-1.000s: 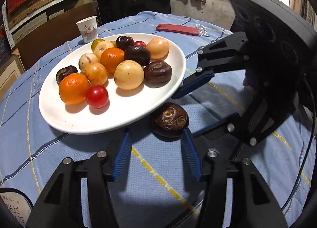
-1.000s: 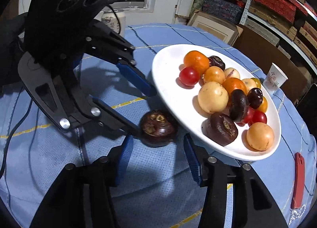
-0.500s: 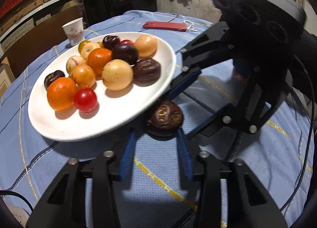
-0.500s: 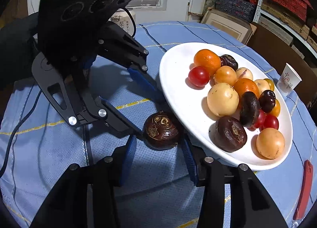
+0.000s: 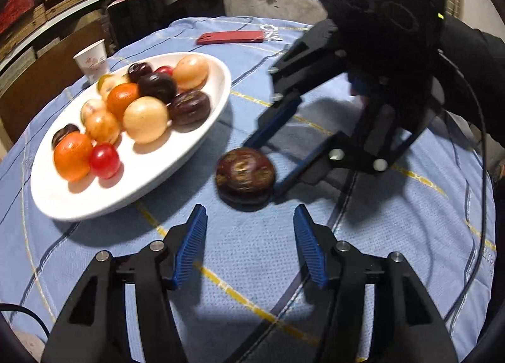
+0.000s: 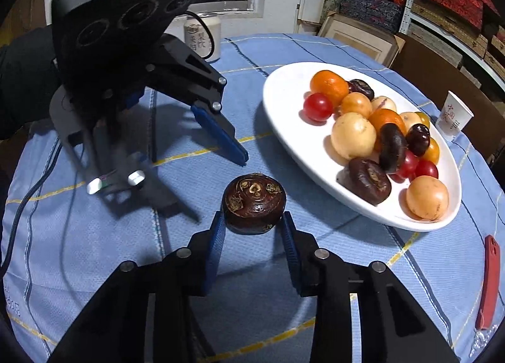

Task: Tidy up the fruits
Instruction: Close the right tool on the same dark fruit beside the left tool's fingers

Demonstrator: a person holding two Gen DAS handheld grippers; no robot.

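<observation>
A dark brown water chestnut (image 6: 253, 203) sits on the blue tablecloth between the pads of my right gripper (image 6: 252, 221), which is shut on it. In the left wrist view the chestnut (image 5: 244, 172) lies ahead of my left gripper (image 5: 249, 219), which is open and empty, a little short of it. My right gripper (image 5: 262, 161) reaches in from the right there. A white oval plate (image 6: 284, 129) holds several fruits: oranges, red tomatoes, pale yellow fruits and dark chestnuts. It also shows in the left wrist view (image 5: 176, 167), left of the chestnut.
A paper cup (image 5: 91, 61) stands beyond the plate. A red phone (image 5: 230, 37) lies at the far side of the round table. A can (image 6: 202, 36) stands behind my left gripper (image 6: 233, 154). Shelves and boxes surround the table.
My left gripper has drawn back from the chestnut and the plate. My right gripper has closed on the chestnut, which now lies clear of the plate's rim.
</observation>
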